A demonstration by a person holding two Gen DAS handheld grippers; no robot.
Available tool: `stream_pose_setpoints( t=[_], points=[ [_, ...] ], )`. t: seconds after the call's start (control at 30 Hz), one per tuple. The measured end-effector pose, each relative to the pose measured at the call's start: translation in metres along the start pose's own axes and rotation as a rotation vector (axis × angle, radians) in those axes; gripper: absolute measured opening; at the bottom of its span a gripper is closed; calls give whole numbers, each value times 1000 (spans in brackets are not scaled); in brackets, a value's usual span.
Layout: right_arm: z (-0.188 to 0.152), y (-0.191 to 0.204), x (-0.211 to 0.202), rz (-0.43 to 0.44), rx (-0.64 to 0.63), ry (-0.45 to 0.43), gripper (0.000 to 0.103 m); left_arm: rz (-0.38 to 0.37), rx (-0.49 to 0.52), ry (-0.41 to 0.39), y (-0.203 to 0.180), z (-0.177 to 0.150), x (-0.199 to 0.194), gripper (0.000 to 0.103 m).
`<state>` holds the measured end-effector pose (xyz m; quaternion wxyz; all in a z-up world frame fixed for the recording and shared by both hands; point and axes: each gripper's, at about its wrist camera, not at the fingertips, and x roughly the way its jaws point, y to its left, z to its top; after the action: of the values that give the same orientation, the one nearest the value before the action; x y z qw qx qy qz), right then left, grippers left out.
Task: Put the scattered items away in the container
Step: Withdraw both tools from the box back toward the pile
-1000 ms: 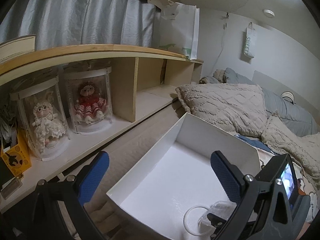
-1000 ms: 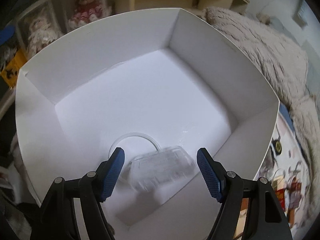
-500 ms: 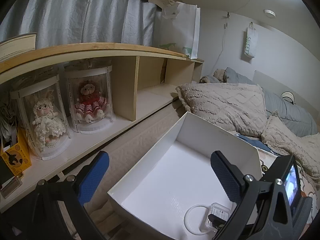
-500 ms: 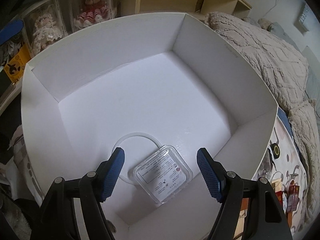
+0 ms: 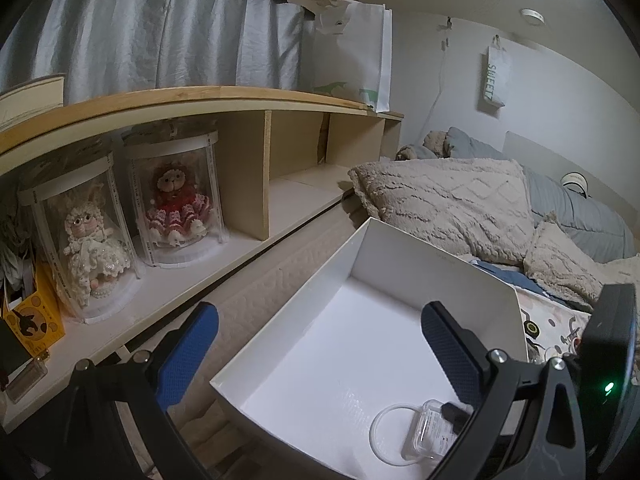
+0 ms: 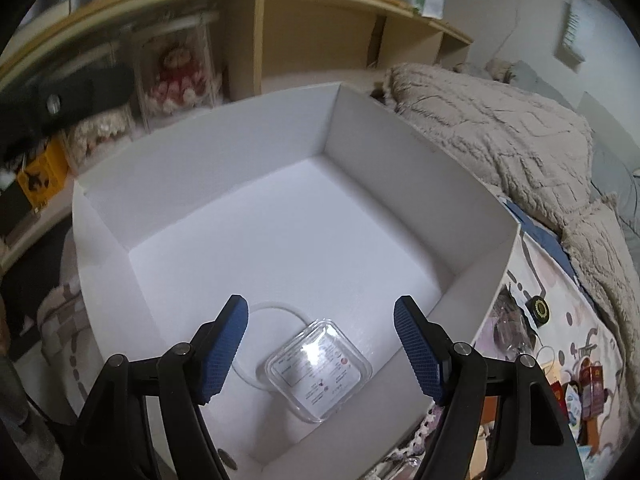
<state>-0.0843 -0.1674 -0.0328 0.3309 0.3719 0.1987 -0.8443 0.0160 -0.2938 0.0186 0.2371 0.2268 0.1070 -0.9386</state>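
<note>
Bedding and a doll shelf frame the left view: the left claw hangs released beside the white box, so a careless swing could knock its wall. Right view: the right claw is released above the clear square case, which lies flat on a pale ring in the box's near corner; dropping down could clip it.

We're looking into a home bedroom. A beige blanket is lying rumpled over the bed, and boxed dolls are sitting on a wooden shelf under grey curtains.
</note>
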Motion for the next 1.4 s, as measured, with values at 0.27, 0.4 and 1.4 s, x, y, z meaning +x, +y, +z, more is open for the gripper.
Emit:
stream_pose_setpoints(
  t=[0.27, 0.4, 1.4],
  points=[
    [-5, -17, -14, -26, 97, -62, 96, 5, 40, 7, -9, -3, 2, 102],
    [-9, -24, -21, -39, 110, -98, 101, 3, 58, 11, -15, -4, 2, 103],
    [-54, -92, -75, -181, 229, -162, 103, -91, 139, -9, -73, -18, -11, 103]
  ],
)
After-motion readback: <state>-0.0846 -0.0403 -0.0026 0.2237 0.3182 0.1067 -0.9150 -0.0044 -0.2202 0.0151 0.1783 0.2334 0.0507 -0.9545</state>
